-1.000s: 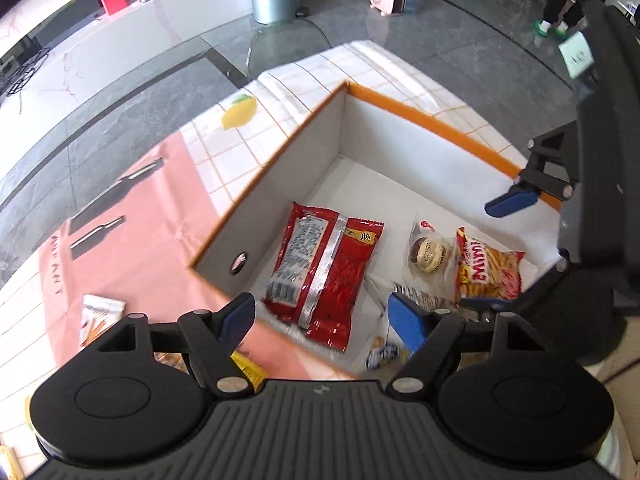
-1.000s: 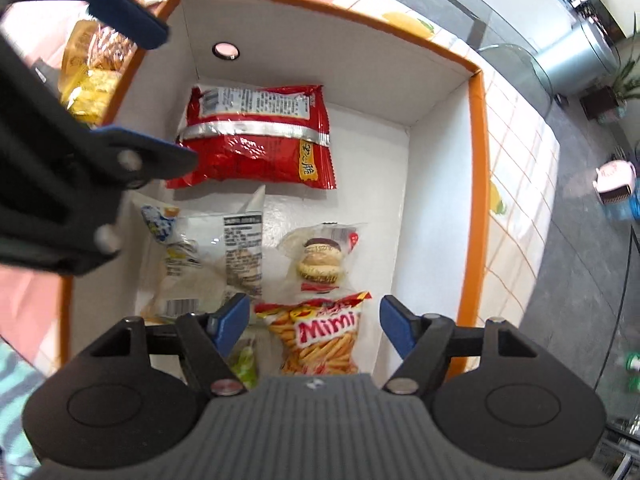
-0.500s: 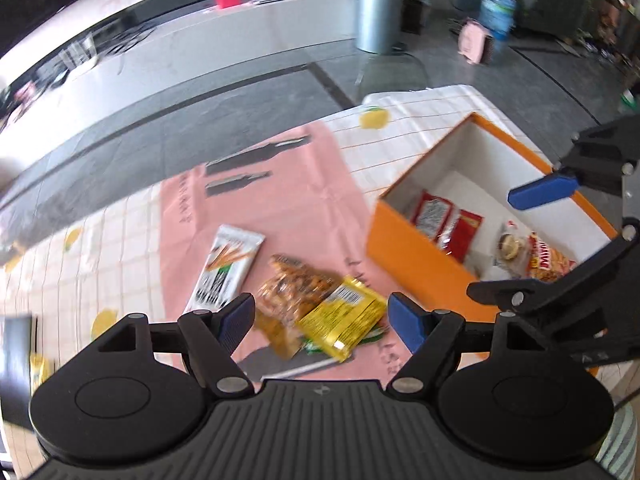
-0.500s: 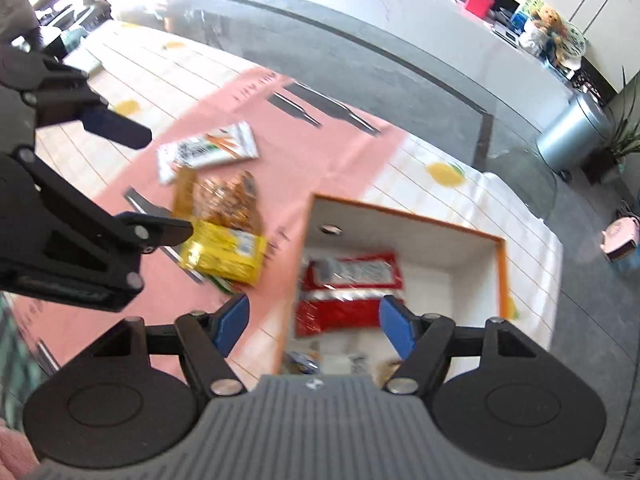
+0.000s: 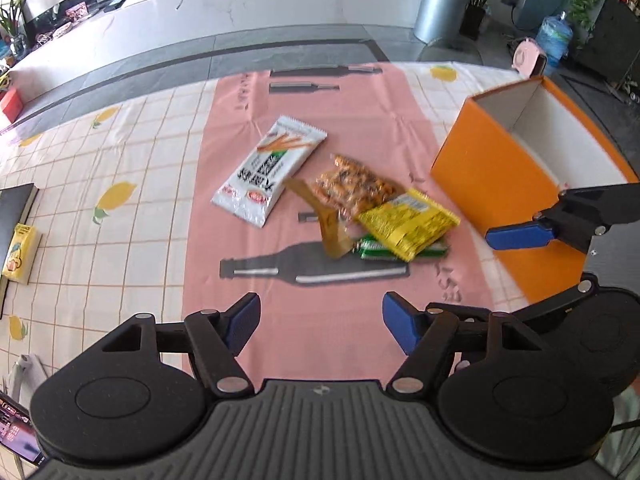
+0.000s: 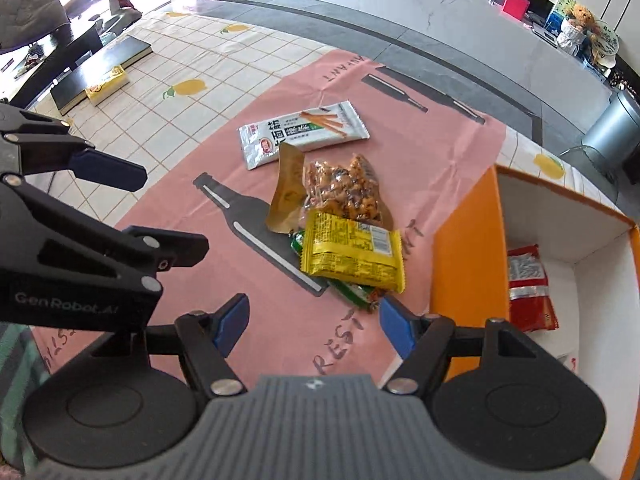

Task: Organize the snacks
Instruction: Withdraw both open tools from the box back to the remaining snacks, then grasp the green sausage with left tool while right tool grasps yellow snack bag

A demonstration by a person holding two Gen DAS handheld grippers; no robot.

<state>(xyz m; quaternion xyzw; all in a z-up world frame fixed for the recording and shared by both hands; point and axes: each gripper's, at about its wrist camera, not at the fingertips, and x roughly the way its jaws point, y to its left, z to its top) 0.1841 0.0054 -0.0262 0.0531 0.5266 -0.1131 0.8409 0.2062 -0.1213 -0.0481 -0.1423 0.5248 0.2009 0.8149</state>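
Loose snacks lie in a heap on the pink mat (image 5: pixel 352 120): a white stick-biscuit pack (image 5: pixel 270 170) (image 6: pixel 302 132), a clear bag of brown nuts (image 5: pixel 352 190) (image 6: pixel 340 190), and a yellow packet (image 5: pixel 408 222) (image 6: pixel 352 256) lying over a green packet (image 5: pixel 370 249) (image 6: pixel 356 292). To their right is the orange box (image 5: pixel 480 168) (image 6: pixel 464 264), with a red packet (image 6: pixel 528 292) inside. My left gripper (image 5: pixel 320 322) (image 6: pixel 172 212) hovers short of the heap, jaws closing with nothing between them. My right gripper (image 6: pixel 314 320) (image 5: pixel 540 264) is open and empty, close above the green packet and beside the box.
A small yellow carton (image 5: pixel 18 252) (image 6: pixel 108 80) lies by a black board (image 5: pixel 16 208) at the left of the lemon-print tablecloth. Beyond the table's far edge are grey floor and a metal bin (image 5: pixel 440 6).
Both grippers have swung from above the inside of the orange box to the pink mat, over the loose snacks. The left jaws have narrowed a little.
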